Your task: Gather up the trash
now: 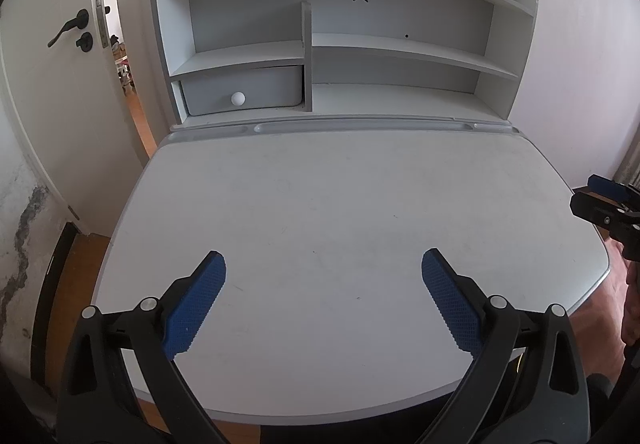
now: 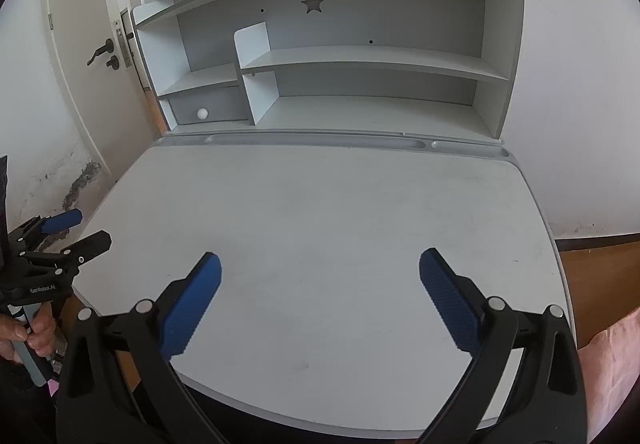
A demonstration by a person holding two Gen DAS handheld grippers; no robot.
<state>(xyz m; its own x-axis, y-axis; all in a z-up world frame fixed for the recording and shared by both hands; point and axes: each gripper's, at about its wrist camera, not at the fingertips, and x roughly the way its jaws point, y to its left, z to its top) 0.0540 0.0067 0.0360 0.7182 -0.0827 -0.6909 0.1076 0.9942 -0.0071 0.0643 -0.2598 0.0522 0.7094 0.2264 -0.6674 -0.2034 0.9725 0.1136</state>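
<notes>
My left claw hangs wide apart over the bench, gripping nothing; my right claw gapes just the same, both ready to grab. No trash shows on the bench or the shelves, so nothing to pick yet.

Shelf unit behind desk; door left.
</notes>
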